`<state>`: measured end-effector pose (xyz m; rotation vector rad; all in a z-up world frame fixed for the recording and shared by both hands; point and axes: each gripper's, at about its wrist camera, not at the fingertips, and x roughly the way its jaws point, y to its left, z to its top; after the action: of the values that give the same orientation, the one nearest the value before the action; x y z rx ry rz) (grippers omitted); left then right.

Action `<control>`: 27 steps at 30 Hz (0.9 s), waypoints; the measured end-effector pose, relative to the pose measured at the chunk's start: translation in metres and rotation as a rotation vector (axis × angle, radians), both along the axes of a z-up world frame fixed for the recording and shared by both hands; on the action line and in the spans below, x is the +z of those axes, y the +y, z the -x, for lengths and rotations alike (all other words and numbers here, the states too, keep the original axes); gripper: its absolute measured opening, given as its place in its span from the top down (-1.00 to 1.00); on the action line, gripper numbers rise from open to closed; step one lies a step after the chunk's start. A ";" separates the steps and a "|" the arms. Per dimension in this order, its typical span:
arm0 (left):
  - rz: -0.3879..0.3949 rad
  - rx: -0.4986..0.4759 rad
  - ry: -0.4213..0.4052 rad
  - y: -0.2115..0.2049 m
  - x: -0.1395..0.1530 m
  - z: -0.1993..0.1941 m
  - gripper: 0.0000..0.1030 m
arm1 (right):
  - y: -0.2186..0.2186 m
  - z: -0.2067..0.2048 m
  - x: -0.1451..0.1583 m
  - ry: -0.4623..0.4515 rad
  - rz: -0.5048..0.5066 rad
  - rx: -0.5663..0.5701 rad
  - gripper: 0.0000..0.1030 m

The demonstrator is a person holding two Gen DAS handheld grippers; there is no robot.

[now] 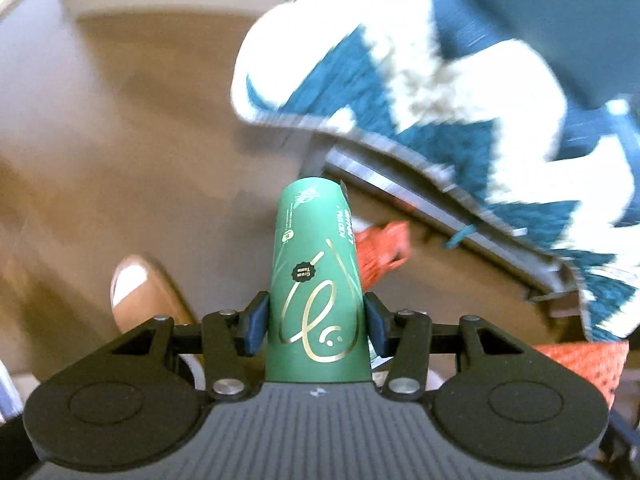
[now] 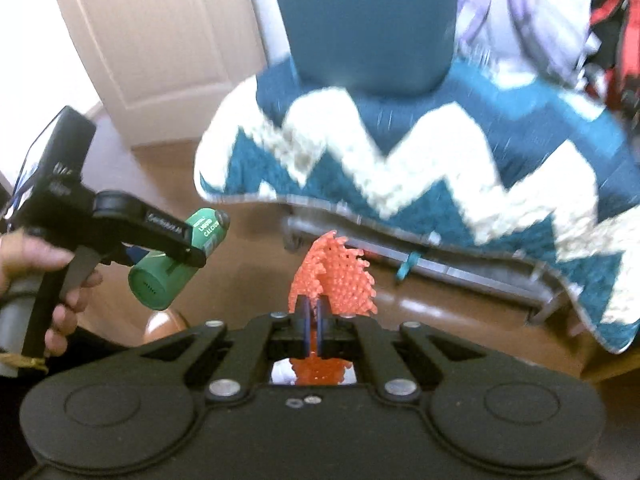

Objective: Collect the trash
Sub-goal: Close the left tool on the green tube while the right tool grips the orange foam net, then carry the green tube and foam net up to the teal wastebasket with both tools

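Partly, the orange mesh (image 2: 334, 276) (lower end hidden) disappears between jaws.

Between the blue rubbery-looking pads of the matt black plastic left gripper (image 1: 316, 320) sits a smooth green cardboard-like tube (image 1: 316, 280) with shiny gold print. The right gripper (image 2: 314, 330), equally matt, pinches orange foam netting (image 2: 334, 280), rough and open-celled. Beyond both fingertips lie a fuzzy teal-and-white zigzag blanket (image 2: 420, 160) and glossy brown flooring (image 1: 140, 160).

- Both fisheye views bend strongly and darken at the corners.
- The teal-and-white zigzag woven blanket (image 1: 460, 92) smears with motion blur, its white bands blown out.
- Glare streaks the glossy brown floor (image 2: 436, 308).
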<state>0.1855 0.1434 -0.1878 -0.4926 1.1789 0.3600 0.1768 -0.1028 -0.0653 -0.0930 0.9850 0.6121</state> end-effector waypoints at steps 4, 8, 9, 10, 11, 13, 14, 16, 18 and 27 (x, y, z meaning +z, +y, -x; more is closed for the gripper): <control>-0.024 -0.065 -0.143 -0.011 0.062 0.018 0.05 | -0.012 0.007 0.050 -0.107 -0.017 -0.008 0.96; -0.020 -0.095 -0.266 -0.021 0.113 0.027 0.05 | -0.021 0.013 0.098 -0.205 -0.029 -0.026 0.96; -0.016 -0.105 -0.299 -0.022 0.128 0.028 0.05 | -0.022 0.012 0.109 -0.227 -0.036 -0.030 0.96; -0.018 -0.117 -0.329 -0.025 0.140 0.028 0.05 | -0.023 0.010 0.122 -0.254 -0.043 -0.033 0.96; -0.025 -0.131 -0.359 -0.029 0.152 0.027 0.05 | -0.024 0.008 0.133 -0.278 -0.049 -0.035 0.96; -0.050 -0.168 -0.427 -0.036 0.179 0.025 0.05 | -0.024 0.004 0.157 -0.334 -0.060 -0.039 0.96; -0.061 -0.183 -0.456 -0.039 0.191 0.025 0.05 | -0.024 0.000 0.172 -0.370 -0.065 -0.040 0.96; -0.088 -0.221 -0.518 -0.046 0.217 0.021 0.05 | -0.023 -0.008 0.196 -0.436 -0.075 -0.046 0.96; -0.109 -0.243 -0.570 -0.050 0.241 0.015 0.05 | -0.022 -0.020 0.220 -0.487 -0.087 -0.056 0.96; -0.161 -0.301 -0.728 -0.052 0.334 -0.053 0.05 | 0.002 -0.086 0.292 -0.654 -0.093 -0.082 0.97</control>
<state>0.2385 0.0913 0.1462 -0.2590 0.4964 0.0004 0.2624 -0.1006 0.2265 -0.1571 0.3254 0.5019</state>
